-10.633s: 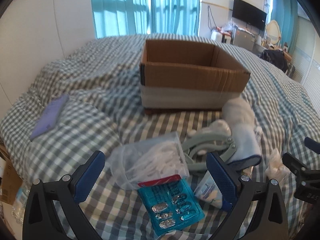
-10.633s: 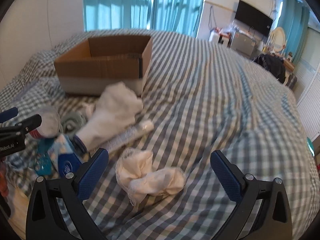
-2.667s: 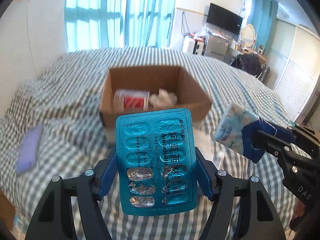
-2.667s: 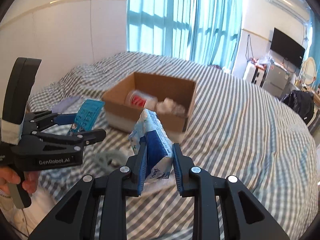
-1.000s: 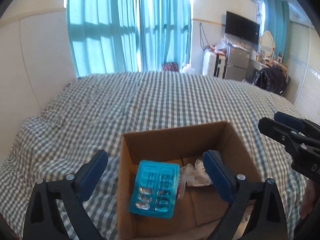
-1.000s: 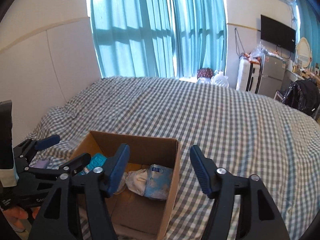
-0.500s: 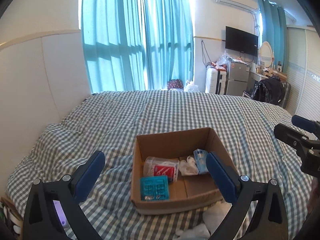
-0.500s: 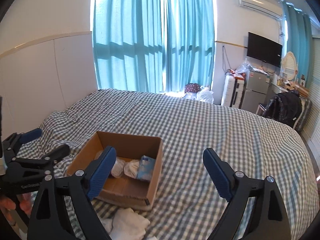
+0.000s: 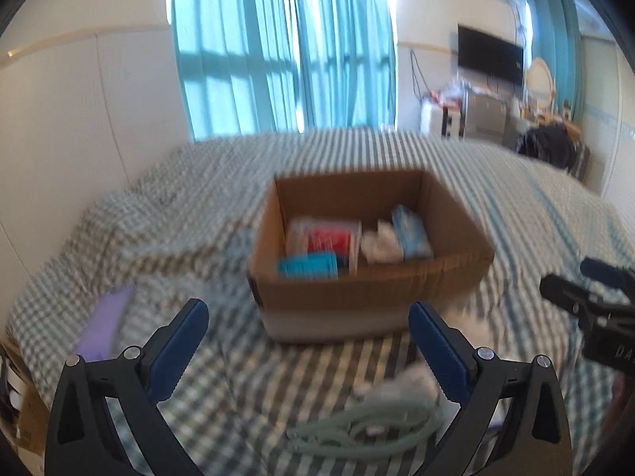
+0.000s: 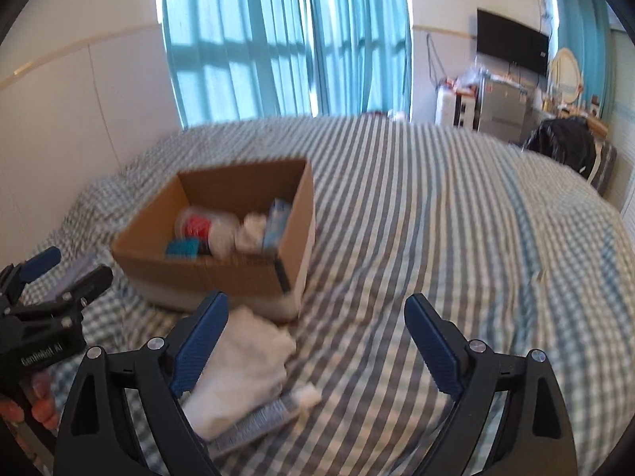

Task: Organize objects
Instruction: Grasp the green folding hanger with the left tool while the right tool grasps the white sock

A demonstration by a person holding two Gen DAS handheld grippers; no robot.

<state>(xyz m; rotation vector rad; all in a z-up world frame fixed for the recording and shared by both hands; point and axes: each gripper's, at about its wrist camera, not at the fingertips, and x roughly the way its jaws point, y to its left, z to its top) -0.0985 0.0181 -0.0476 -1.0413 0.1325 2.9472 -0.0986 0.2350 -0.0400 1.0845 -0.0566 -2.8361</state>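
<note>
A: Where is the box relative to your left gripper?

B: It stands on the bed, ahead of your left fingers and between their lines, but well apart from them. Your fingers are spread wide and they hold nothing. Closer to you, low between them, lies a pale green cord with something white just beside it; the picture is blurred, so I cannot tell what the white thing is.

A: And what is inside the box?

B: You can see a teal blister pack at the front, a clear bag with a red label behind it, a white bundle in the middle and a blue tissue pack at the right side.

A: What about the right gripper?

B: Your right fingers also stand far apart, with no thing pressed between the pads. The box is ahead and to the left of them. A white cloth lies just in front of the box, beside your left-hand finger and partly behind it. A tube lies touching the cloth, on its near side. The bed between the right fingers is bare checked fabric.

A: Anything else near?

B: A purple flat thing lies on the bed, left of your left gripper. In the right view your hand holds the left gripper's handle at the left edge.
</note>
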